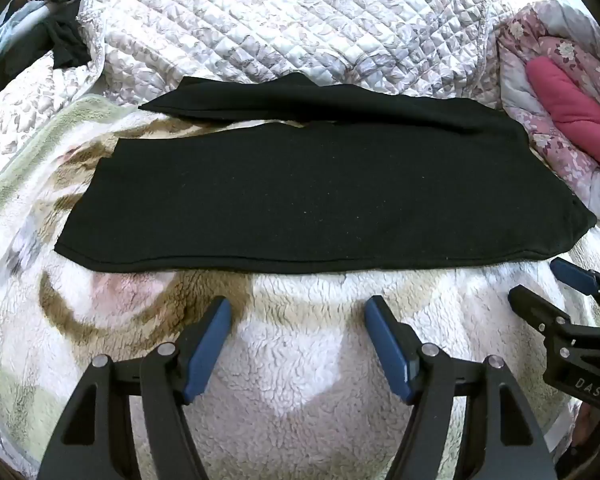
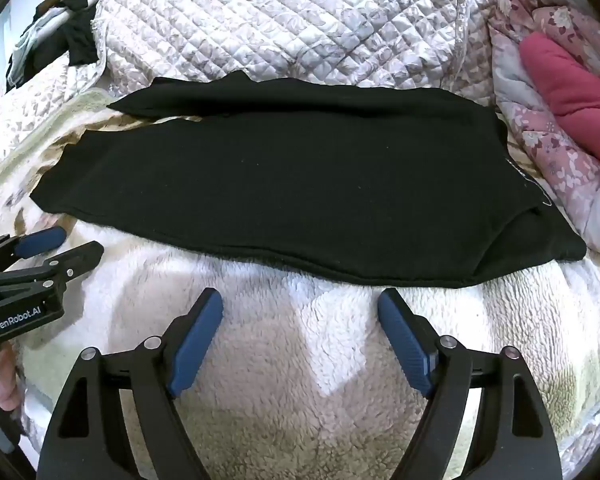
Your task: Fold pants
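Black pants (image 1: 292, 196) lie flat across a fluffy blanket, legs pointing left, waist at the right; the far leg (image 1: 300, 104) is splayed slightly away from the near one. They also show in the right wrist view (image 2: 284, 176). My left gripper (image 1: 298, 308) is open and empty, just short of the pants' near edge. My right gripper (image 2: 300, 300) is open and empty, also just short of the near edge. Each gripper appears at the side of the other's view: the right gripper (image 1: 540, 284) and the left gripper (image 2: 80, 244).
The fluffy white, brown and green blanket (image 1: 300, 360) covers the bed. A quilted bedspread (image 1: 280, 20) rises behind the pants. A floral quilt with a pink pillow (image 1: 568, 100) lies at the right. Dark clothes (image 1: 60, 40) hang at the far left.
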